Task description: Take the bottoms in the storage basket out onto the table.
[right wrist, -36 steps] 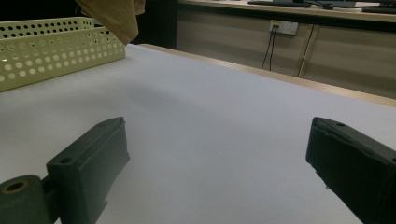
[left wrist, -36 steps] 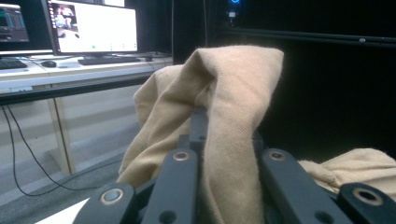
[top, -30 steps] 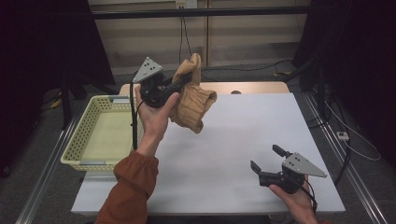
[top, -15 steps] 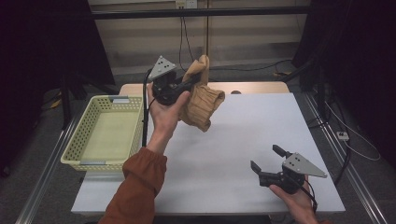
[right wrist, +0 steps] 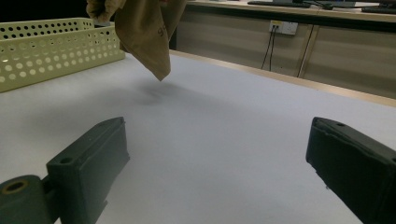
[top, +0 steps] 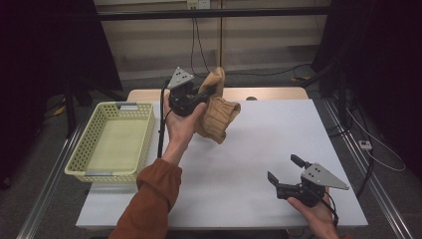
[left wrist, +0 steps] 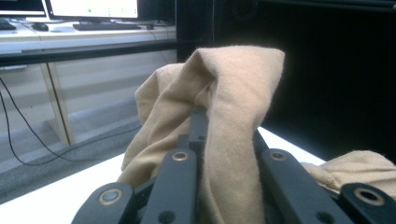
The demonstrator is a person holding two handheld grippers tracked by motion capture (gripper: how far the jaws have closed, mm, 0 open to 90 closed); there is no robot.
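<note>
Cloth aloft, right jaws idle

Right gripper (top: pixel 282 175) nearest, at 5 o'clock on the table (top: pixel 278 134), held low in the person's hand; black blocky jaws spread wide, nothing between them. Matte hard jaw faces, white tabletop showing through the gap in the right gripper view. Grey three-cornered plate on top.

Table: smooth pale sheet, wooden strip along the far edge.

Basket (top: pixel 142 135) at 9 o'clock: pale yellow-green plastic, rectangular, walls perforated with round holes. Near rim partly cut by the rust-coloured sleeve (top: pixel 149 196).

Left gripper (top: pixel 211 92) raised toward 12 o'clock, above the table, clamped on the tan cloth (top: pixel 219 114). Fabric soft, fine-ribbed knit, bunched and folded over the jaws; loose end hangs clear of the surface, faint shadow beneath it. Jaw tips buried in folds in the left gripper view (left wrist: pixel 201 135). Garment type not readable; dark printed marks on it too small to make out.
</note>
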